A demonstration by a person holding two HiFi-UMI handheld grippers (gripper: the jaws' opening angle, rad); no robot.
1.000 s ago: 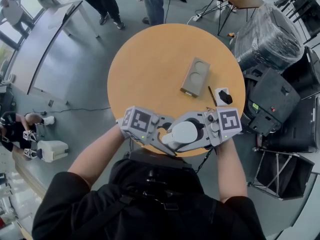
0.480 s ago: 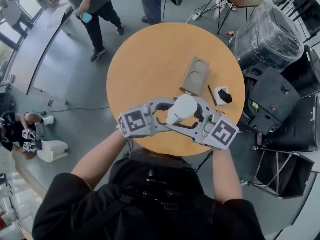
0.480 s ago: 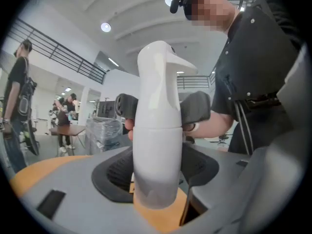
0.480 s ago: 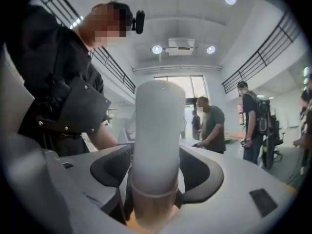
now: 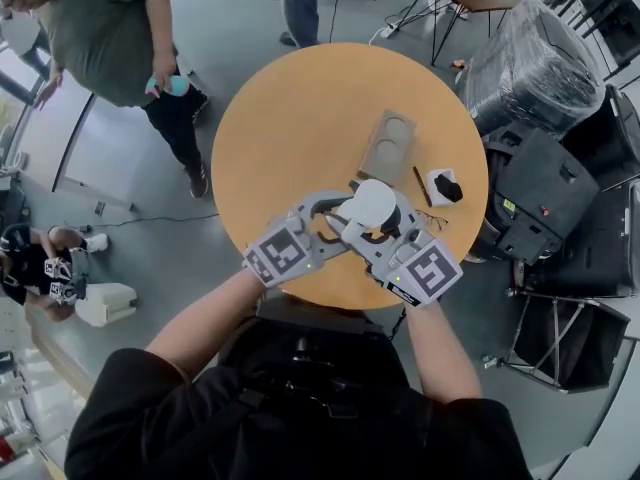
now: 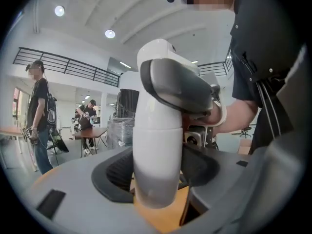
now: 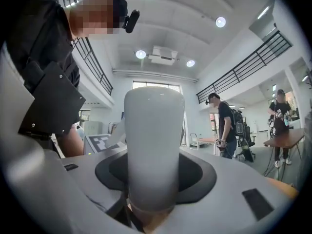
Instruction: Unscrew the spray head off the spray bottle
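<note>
Upright, spray bottle — clamped inside the left gripper.

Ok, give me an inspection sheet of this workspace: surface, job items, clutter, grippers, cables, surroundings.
Surface: round wooden table.
Job's things: white spray bottle upright between both grippers, spray head still on.
Clutter: grey tray with two round recesses, thin dark stick, small black-and-white object.
Grippers: left gripper clamped on the bottle; right gripper jaws have just been closing, pads on the bottle.
Cables: one cable on the floor left of the table.
Surroundings: person in green top, plastic-wrapped bundle, black cases.
</note>
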